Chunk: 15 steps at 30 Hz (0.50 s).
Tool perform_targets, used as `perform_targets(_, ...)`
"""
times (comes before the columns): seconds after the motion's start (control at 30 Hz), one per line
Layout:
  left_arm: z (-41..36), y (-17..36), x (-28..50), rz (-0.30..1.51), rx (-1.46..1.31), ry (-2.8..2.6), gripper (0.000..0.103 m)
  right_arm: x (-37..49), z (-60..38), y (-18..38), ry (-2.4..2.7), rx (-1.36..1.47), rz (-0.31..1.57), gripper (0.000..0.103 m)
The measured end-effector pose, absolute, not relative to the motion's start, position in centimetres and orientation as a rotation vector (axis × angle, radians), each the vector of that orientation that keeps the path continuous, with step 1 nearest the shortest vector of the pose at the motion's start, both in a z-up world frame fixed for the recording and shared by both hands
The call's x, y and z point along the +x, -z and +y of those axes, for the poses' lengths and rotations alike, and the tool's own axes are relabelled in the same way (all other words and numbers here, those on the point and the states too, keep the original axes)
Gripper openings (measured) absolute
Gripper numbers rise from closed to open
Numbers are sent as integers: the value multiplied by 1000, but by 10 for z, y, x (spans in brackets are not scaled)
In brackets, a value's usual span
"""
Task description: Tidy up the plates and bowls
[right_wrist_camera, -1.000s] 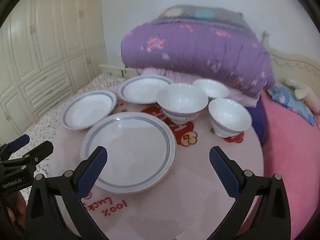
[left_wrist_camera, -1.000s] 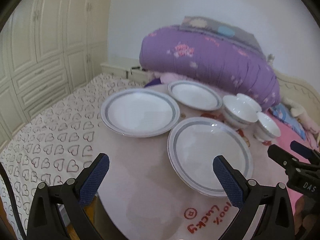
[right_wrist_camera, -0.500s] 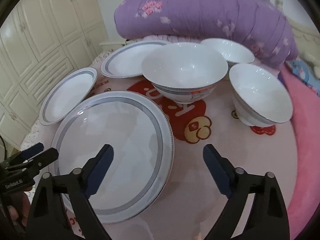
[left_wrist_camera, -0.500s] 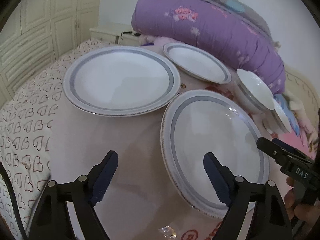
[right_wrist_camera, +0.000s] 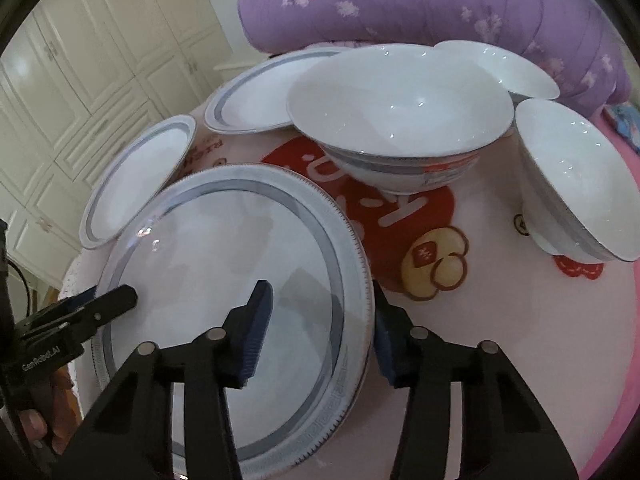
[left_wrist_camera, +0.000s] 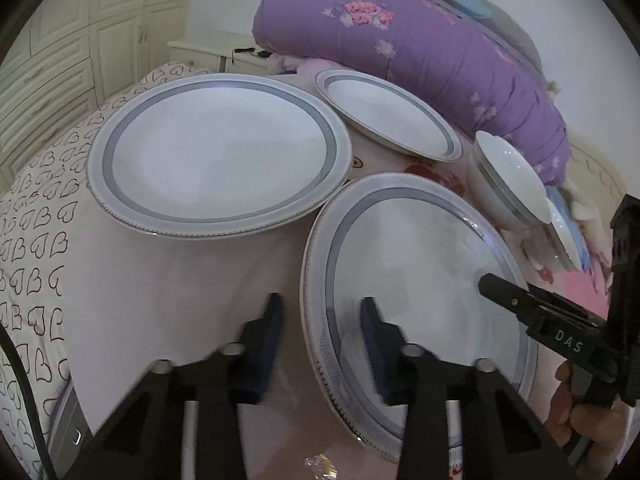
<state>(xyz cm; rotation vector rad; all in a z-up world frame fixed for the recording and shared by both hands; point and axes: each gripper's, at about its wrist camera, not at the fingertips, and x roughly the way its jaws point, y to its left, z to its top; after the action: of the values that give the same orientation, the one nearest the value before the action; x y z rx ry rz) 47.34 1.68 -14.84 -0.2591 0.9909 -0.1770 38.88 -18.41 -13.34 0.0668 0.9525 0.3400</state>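
Bedroom setting: cream panelled wardrobe doors [right_wrist_camera: 80, 80] behind, a rolled purple quilt [left_wrist_camera: 420, 48] at the far side of a round table [left_wrist_camera: 180, 300] under a pale pink cloth with red cartoon print. Landmark is the nearest large plate [right_wrist_camera: 224, 312], white with a grey band, sitting at the table's near edge. Left gripper [left_wrist_camera: 320, 340] straddles that plate's left rim: one blue pad outside over the cloth, the other over the plate's inner surface. Its jaws are closing, rim between them, a gap still visible on both sides, so no pinch yet. Right gripper [right_wrist_camera: 320, 328] straddles the same plate's right rim, one pad over the plate face, the other outside and partly hidden behind the rim; jaws closing, wider than the left pair, and whether the outer pad touches I cannot tell. A hand [left_wrist_camera: 580, 412] holds the right tool's handle at the edge of the left view. Second large plate [left_wrist_camera: 220, 156] lies beyond and left of the landmark plate, rims nearly meeting. Third, smaller plate [left_wrist_camera: 388, 116] lies farther back, toward the quilt. Large bowl [right_wrist_camera: 400, 112] stands behind-right of the landmark plate, upright. Smaller bowl [right_wrist_camera: 576, 184] is to the right of that, and another bowl [right_wrist_camera: 500, 68] behind them, near the quilt. All dishes look empty.
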Motion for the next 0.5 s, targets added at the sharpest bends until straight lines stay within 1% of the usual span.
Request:
perform_targets(0.03, 17, 150, 473, 995, -273, 192, 19, 389, -185, 133, -332, 69, 951, 44)
perform_targets(0.1, 18, 150, 472, 995, -277, 194, 19, 389, -190, 133, -318, 84, 951, 31)
perform_targets(0.17, 17, 151, 469, 989, -269, 191, 19, 388, -197, 133, -322, 125, 954, 28)
perform_targets(0.5, 19, 144, 453, 993, -282, 182, 19, 377, -196, 131, -318, 157, 954, 27)
